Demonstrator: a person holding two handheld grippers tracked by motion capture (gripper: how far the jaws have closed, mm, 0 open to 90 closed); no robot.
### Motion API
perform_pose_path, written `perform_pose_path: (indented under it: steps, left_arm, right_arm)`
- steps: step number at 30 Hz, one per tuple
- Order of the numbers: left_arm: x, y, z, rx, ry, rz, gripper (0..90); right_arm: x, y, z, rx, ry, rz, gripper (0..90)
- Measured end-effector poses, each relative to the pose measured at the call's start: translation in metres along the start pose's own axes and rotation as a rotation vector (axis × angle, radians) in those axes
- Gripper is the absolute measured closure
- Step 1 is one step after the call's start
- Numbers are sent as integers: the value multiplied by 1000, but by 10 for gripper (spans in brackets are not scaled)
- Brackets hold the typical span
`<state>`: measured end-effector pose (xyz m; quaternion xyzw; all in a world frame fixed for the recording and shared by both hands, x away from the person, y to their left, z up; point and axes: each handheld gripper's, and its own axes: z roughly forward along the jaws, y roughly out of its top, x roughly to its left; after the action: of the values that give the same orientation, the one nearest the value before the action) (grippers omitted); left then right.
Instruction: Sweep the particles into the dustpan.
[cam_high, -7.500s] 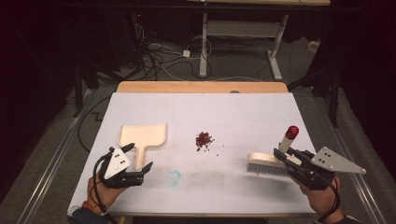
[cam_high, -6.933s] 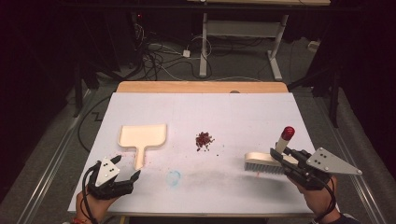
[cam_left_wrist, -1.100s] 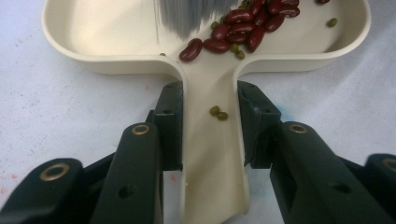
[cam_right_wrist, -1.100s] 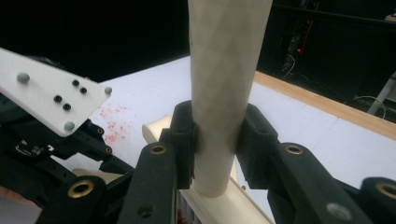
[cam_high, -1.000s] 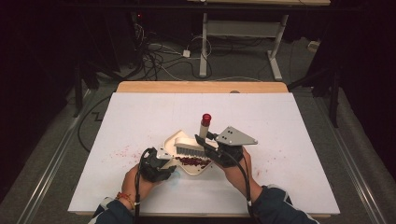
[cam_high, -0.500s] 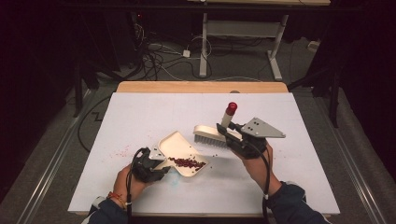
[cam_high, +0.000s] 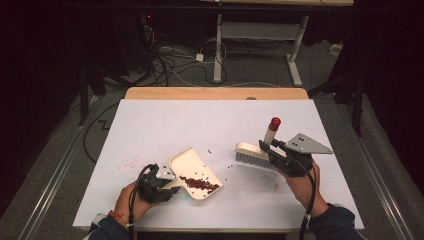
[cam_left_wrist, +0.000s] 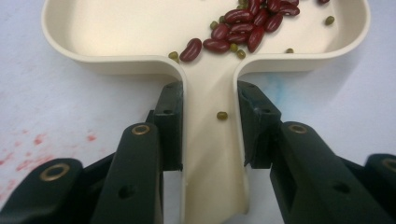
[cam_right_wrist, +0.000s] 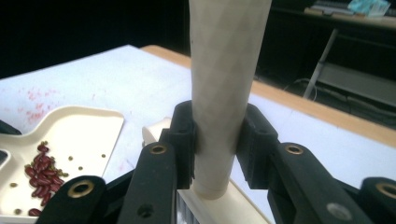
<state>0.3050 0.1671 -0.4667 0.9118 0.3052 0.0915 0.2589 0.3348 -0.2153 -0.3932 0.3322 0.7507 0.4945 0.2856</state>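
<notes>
A cream dustpan (cam_high: 196, 172) lies on the white table near its front, with a heap of dark red beans (cam_high: 200, 184) and a few small green ones inside it. My left gripper (cam_high: 161, 184) is shut on the dustpan's handle (cam_left_wrist: 212, 154), one pad on each side. To the right, a cream brush (cam_high: 251, 154) with a red-tipped upright handle (cam_high: 272, 131) hangs just above the table. My right gripper (cam_high: 270, 149) is shut on that brush handle (cam_right_wrist: 224, 93). The dustpan (cam_right_wrist: 70, 135) with its beans (cam_right_wrist: 39, 179) shows at the left of the right gripper view.
A few stray beans (cam_high: 227, 172) lie on the white table (cam_high: 165, 125) between dustpan and brush. Faint red stains (cam_high: 129, 162) mark the table left of the dustpan. Beyond the table's wooden far edge (cam_high: 215, 93) are cables and a desk frame (cam_high: 260, 40) on the floor.
My right gripper has carried the brush away from the dustpan toward the right. The left gripper and the dustpan with its beans have stayed about where they were.
</notes>
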Motion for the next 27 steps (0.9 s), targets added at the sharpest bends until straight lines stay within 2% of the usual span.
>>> perform_pose_path:
  steps: [2, 4, 10, 12, 13, 15, 17, 18, 23, 27]
  left_arm:
    - [-4, 3, 1, 0, -13, 12, 634]
    - [-8, 6, 3, 10, -8, 22, 634]
    - [-12, 8, 7, 15, -14, 23, 634]
    - [-13, 9, 9, 20, -12, 23, 634]
    - [-13, 10, 9, 18, -11, 24, 634]
    - [-13, 10, 10, 20, -13, 22, 634]
    - [-14, 10, 11, 16, -9, 22, 634]
    - [-14, 11, 11, 16, -9, 21, 634]
    - [-12, 10, 12, 13, -5, 10, 634]
    - [-11, 11, 12, 14, -7, 6, 634]
  right_arm:
    - [0, -2, 1, 7, 3, 2, 706]
    - [1, -6, 4, 20, 7, 3, 706]
    - [11, -9, 10, 33, 12, -35, 706]
    - [17, -9, 11, 31, 28, -42, 706]
    - [25, -8, 12, 35, 44, -66, 706]
    - [28, -8, 12, 35, 54, -69, 706]
    - [39, -8, 13, 32, 88, -92, 702]
    - [39, -8, 13, 32, 88, -92, 702]
    - [56, -8, 11, 19, 159, -109, 703]
    - [60, -7, 8, 5, 189, -102, 705]
